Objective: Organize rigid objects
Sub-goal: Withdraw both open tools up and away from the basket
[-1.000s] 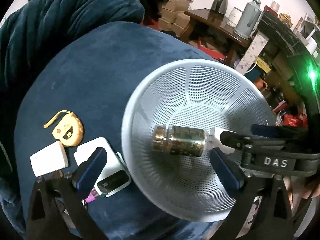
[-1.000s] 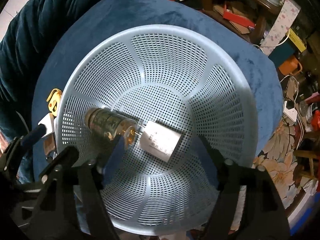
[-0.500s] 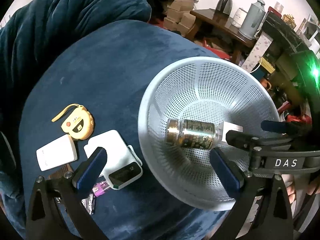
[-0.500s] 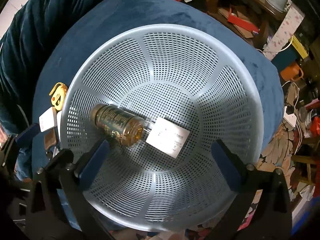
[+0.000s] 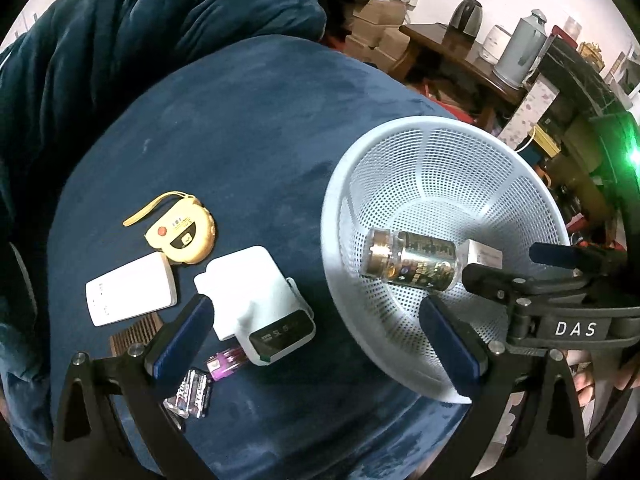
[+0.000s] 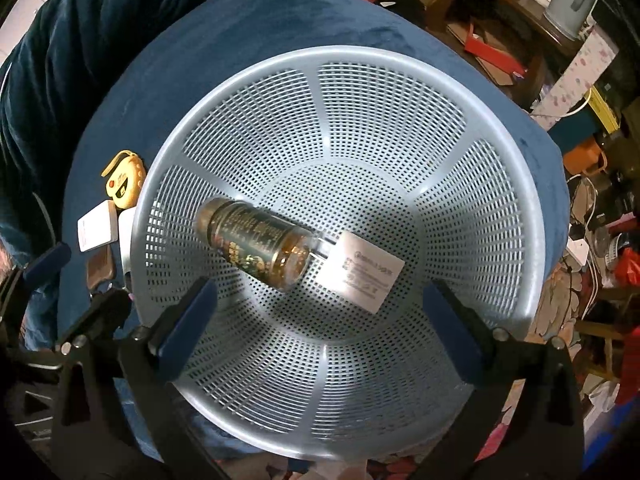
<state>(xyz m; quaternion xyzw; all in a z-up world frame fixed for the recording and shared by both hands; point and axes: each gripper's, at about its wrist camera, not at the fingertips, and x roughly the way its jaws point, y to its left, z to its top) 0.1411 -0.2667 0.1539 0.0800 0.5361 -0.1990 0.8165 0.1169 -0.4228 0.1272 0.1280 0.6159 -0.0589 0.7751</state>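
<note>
Pale-blue basket (image 6: 532, 240) held the jar (image 6: 256, 246); we kept both grippers wide open and empty, and judged the tape measure (image 5: 182, 234), left of the basket, best approached squarely.

Wooden table (image 5: 448, 46) beyond; kettle (image 5: 466, 12), grey thermos (image 5: 520, 50) on it.

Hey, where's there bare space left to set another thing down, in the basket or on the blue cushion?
In the basket, the far half of the floor and walls beyond the bottle and white box is bare. On the cushion, the stretch beyond the tape measure is free. Crowded: the near-left cluster around the power bank and white charger.
</note>
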